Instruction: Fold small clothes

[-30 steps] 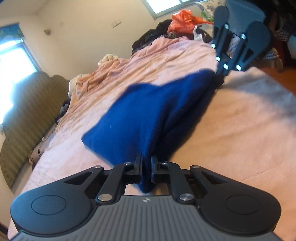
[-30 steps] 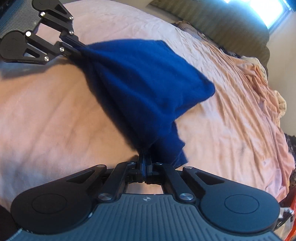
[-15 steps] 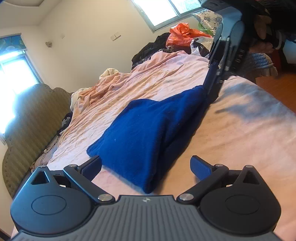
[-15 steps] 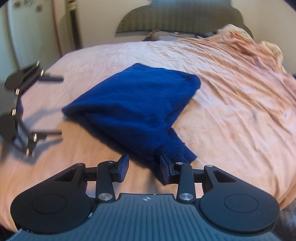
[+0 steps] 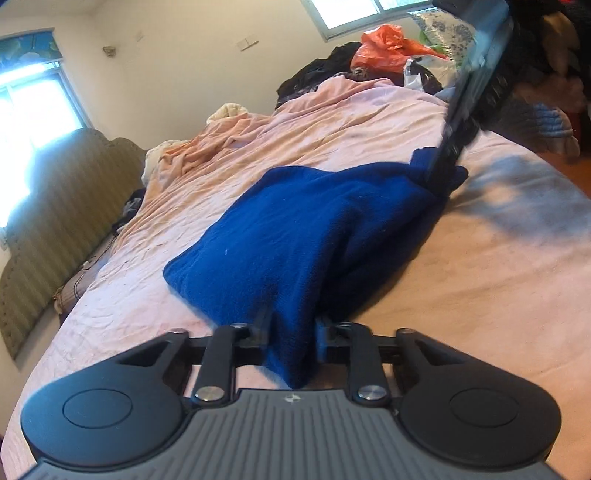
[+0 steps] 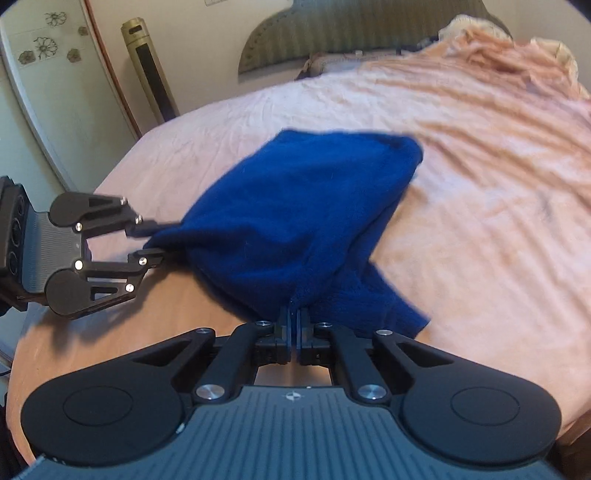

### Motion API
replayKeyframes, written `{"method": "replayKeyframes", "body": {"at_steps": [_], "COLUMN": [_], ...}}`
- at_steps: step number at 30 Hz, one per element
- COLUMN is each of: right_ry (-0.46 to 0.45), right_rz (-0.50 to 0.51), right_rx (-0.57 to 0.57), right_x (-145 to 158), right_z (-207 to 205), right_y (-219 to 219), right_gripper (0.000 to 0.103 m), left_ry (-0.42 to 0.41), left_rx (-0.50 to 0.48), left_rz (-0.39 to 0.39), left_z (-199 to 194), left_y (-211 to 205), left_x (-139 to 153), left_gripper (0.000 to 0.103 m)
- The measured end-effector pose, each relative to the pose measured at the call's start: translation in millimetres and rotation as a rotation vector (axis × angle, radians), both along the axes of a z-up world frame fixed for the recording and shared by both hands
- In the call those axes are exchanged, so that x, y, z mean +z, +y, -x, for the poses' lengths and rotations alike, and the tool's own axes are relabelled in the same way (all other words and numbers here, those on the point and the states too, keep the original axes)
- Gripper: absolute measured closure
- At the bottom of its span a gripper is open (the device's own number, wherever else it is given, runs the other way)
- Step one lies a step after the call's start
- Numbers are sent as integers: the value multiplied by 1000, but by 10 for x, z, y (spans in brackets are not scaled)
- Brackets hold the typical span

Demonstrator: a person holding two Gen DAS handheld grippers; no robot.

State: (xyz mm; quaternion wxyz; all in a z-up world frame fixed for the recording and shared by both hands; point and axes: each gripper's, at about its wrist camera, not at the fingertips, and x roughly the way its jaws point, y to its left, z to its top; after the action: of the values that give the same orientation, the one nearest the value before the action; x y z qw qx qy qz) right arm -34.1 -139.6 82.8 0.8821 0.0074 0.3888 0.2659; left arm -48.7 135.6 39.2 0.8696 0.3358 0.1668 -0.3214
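Observation:
A dark blue fleece garment (image 5: 295,229) lies bunched in a rough fold on the pink bed sheet (image 5: 480,295). My left gripper (image 5: 293,325) has its fingers pressed on both sides of the garment's near end, a thick wad of cloth filling the narrow gap. My right gripper (image 6: 294,314) is shut, pinching an edge of the same garment (image 6: 295,206) beside a loose flap. In the right wrist view the left gripper (image 6: 159,238) holds the cloth's left corner. In the left wrist view the right gripper (image 5: 441,181) is blurred at the cloth's far end.
A padded olive headboard (image 6: 354,33) closes the bed's far end. A pile of dark clothes with an orange bag (image 5: 388,44) sits by the window. A crumpled peach blanket (image 6: 517,48) lies near the headboard. A wardrobe door (image 6: 55,92) and gold tower (image 6: 151,74) stand beside the bed.
A second ago both grippers held the garment; half a second ago both were open with it lying on the bed. Now both have closed on it again.

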Motion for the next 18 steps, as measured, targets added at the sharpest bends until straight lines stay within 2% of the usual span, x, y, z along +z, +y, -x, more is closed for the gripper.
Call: {"method": "replayKeyframes", "body": {"at_steps": [2, 4, 7, 10, 11, 12, 13, 14, 15, 16, 18], "right_ry": [-42, -32, 32, 41, 39, 44, 49, 47, 25, -9, -62], "right_rz": [23, 52, 101, 71, 46, 21, 7, -16, -46, -90, -200], "right_rx": [14, 13, 16, 2, -5, -1, 8, 27, 29, 25, -14], "right_x": [190, 225, 10, -134, -141, -132, -101, -49, 22, 107, 233], "right_z": [62, 67, 6, 29, 48, 64, 85, 108, 135, 152, 62], "right_y": [-94, -173, -146, -69, -75, -101, -131, -173, -238, -312, -461], "right_gripper": [98, 98, 98, 98, 91, 78, 71, 53, 42, 38, 27], "left_ry": [-31, -35, -30, -18, 2, 14, 28, 49, 75, 97, 107], "left_rx": [-21, -43, -56, -38, -32, -39, -51, -65, -74, -76, -60], "left_rz": [-5, -22, -69, -43, -26, -7, 6, 14, 30, 64, 186], "left_z": [59, 110, 123, 126, 124, 145, 171, 185, 196, 199, 144], "left_y": [29, 73, 83, 85, 105, 151, 210, 282, 363, 453, 634], "left_x": [68, 85, -67, -65, -23, 27, 80, 143, 213, 289, 449], "left_gripper": [90, 91, 91, 88, 88, 85, 72, 61, 27, 0, 0]}}
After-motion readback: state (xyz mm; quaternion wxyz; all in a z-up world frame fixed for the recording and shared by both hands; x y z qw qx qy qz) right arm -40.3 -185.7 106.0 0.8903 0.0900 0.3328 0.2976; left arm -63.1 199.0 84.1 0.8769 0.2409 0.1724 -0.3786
